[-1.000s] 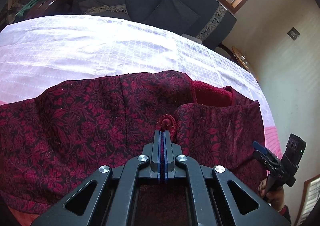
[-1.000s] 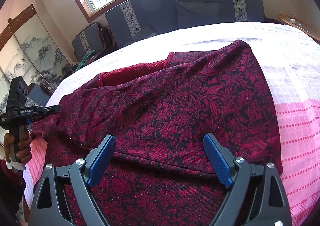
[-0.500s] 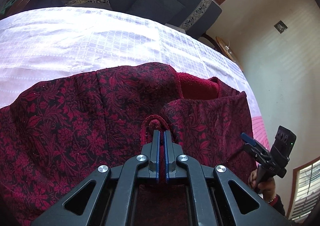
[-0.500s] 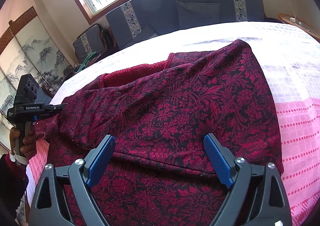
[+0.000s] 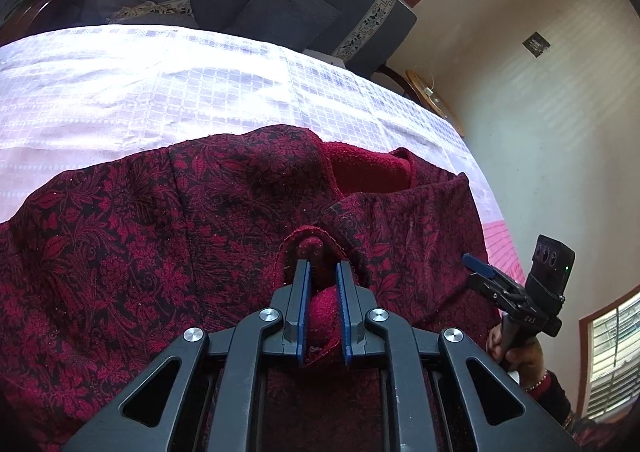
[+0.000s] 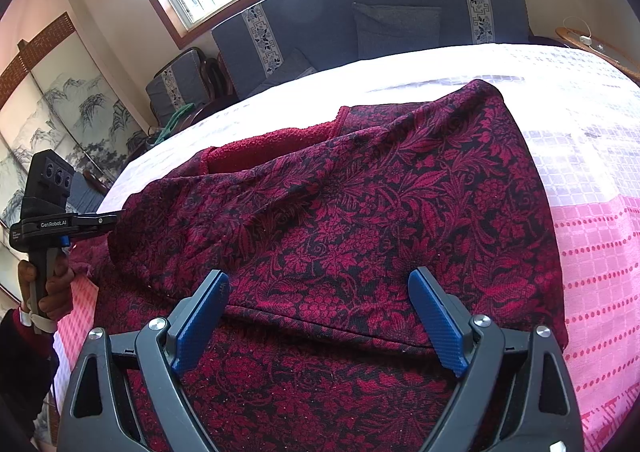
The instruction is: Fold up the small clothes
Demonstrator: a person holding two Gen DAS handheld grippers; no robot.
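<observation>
The red floral garment (image 6: pixel 360 220) lies on the pink-and-white cloth (image 6: pixel 592 180), before the grey sofa (image 6: pixel 360 12). The left gripper (image 5: pixel 322 284) jaws have just been opening, a fabric fold between them; the right gripper (image 6: pixel 320 316) jaws stand wide apart over the hem.

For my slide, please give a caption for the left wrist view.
Left gripper, jaws just opening, releases a fold of the dark red floral garment.

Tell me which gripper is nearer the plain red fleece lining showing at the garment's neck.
Left. The left gripper sits just below the red fleece lining, its jaws just opening around a fabric fold. The right gripper hangs over the patterned garment, further from it.
</observation>
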